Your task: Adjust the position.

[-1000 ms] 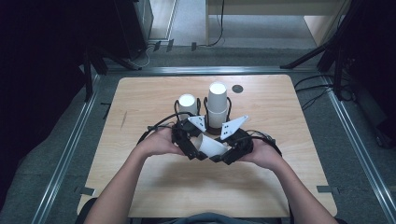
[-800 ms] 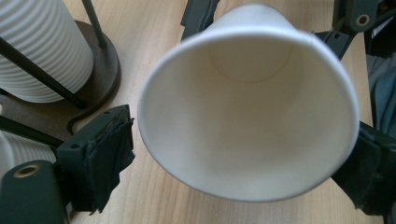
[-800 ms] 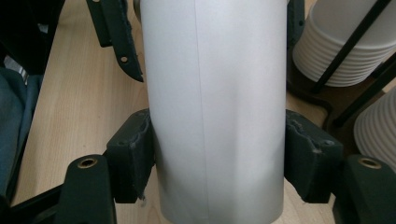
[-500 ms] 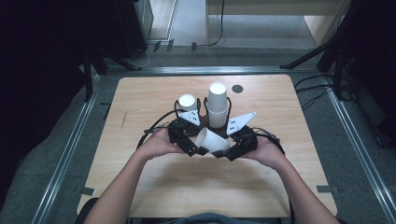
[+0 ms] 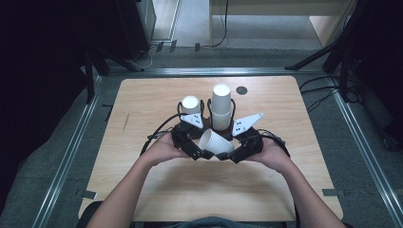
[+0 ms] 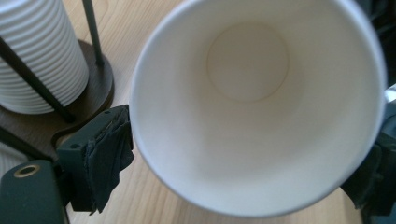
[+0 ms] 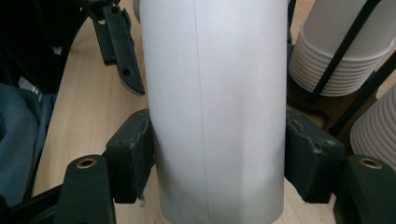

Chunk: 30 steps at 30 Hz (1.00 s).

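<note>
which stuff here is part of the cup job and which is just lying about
In the job:
- white paper cup, on its side between both grippers
- left gripper, at its rim
- right gripper, pads on its wall
- two stacks of white paper cups in a black wire holder

Lying about:
- small dark round disc on the wooden table

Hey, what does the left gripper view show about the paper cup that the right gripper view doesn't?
The left gripper view looks into the paper cup: its open mouth, the empty inside and the round bottom.

The right gripper view looks at the outside wall of the cup with its straight seam, and at the right gripper with a black pad against each side of that wall.

Both views share the cup itself, the wooden table under it, and ribbed stacks of white cups in a dark wire holder beside it.
</note>
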### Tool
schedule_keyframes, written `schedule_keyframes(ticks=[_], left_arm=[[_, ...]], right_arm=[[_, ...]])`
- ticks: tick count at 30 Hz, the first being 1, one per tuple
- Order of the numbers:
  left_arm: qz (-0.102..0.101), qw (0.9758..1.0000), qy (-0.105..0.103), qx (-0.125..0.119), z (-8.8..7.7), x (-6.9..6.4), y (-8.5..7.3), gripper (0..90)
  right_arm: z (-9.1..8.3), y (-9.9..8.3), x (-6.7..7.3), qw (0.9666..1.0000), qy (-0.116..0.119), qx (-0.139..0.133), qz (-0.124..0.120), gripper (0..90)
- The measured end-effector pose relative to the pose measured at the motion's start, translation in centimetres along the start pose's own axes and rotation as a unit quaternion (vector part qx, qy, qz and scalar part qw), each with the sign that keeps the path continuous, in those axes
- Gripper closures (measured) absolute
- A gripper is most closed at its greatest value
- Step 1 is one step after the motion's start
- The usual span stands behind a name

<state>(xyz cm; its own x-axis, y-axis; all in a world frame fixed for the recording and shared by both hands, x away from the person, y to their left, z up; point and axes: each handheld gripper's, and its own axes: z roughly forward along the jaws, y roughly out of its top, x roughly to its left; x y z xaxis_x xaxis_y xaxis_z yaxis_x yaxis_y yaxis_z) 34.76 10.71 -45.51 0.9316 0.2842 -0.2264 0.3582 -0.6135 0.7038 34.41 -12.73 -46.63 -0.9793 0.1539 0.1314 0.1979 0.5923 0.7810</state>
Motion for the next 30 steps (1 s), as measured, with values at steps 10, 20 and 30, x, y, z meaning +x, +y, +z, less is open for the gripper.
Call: schedule_keyframes(ticks=[10, 20, 30], left_arm=[[-0.016, 0.9988, -0.03, -0.036, -0.6, 0.2, 0.0, 19.1], [-0.01, 0.9991, -0.036, -0.022, -0.7, 0.2, 0.3, 26.0], [0.007, 0.9999, -0.011, 0.008, -1.5, 0.2, 0.7, 25.4]], right_arm=[[0.1, 0.0, 0.0, 0.9999, 0.011, -0.009, 0.002, 32.1], [0.1, -0.1, 0.0, 0.9999, 0.015, -0.001, 0.003, 32.7], [0.3, -0.1, -0.3, 0.9995, 0.007, 0.016, 0.027, 23.7]])
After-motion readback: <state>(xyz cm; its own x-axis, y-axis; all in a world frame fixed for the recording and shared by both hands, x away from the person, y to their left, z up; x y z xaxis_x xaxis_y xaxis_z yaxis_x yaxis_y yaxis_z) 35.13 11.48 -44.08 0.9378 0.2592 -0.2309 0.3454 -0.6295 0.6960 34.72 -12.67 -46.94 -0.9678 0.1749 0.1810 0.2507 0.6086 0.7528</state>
